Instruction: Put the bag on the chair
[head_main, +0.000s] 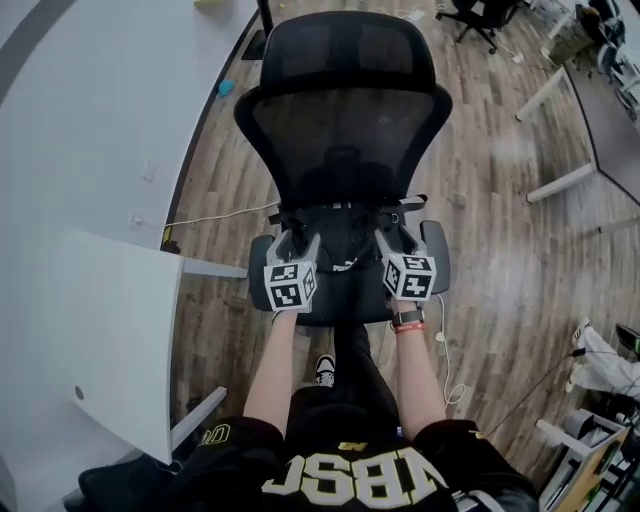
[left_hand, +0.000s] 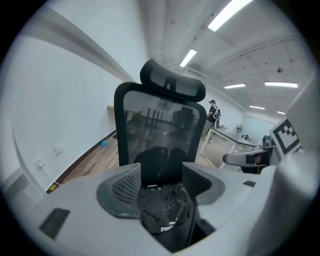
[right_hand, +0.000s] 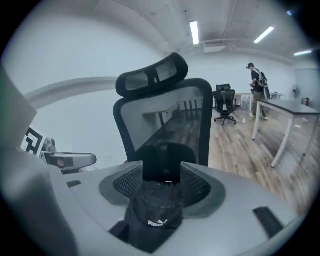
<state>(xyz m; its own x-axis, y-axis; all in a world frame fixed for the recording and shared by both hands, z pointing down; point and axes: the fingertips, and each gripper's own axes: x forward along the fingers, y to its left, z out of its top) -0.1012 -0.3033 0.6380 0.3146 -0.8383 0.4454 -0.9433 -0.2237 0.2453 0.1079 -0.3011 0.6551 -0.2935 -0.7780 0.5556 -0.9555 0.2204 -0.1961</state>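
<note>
Head view: the black bag (head_main: 345, 243) lies on the seat of the black mesh office chair (head_main: 345, 130), close against the backrest. Its long axis runs across the seat from one gripper to the other. In the gripper views its white-logo face is turned toward the person. It looks closed, and what is inside does not show. The left gripper (head_main: 287, 236) and the right gripper (head_main: 391, 236) each clamp one end of it, fabric filling the jaws. The chair stands on a wooden floor (head_main: 500, 260) beside a white desk (head_main: 100, 330).
</note>
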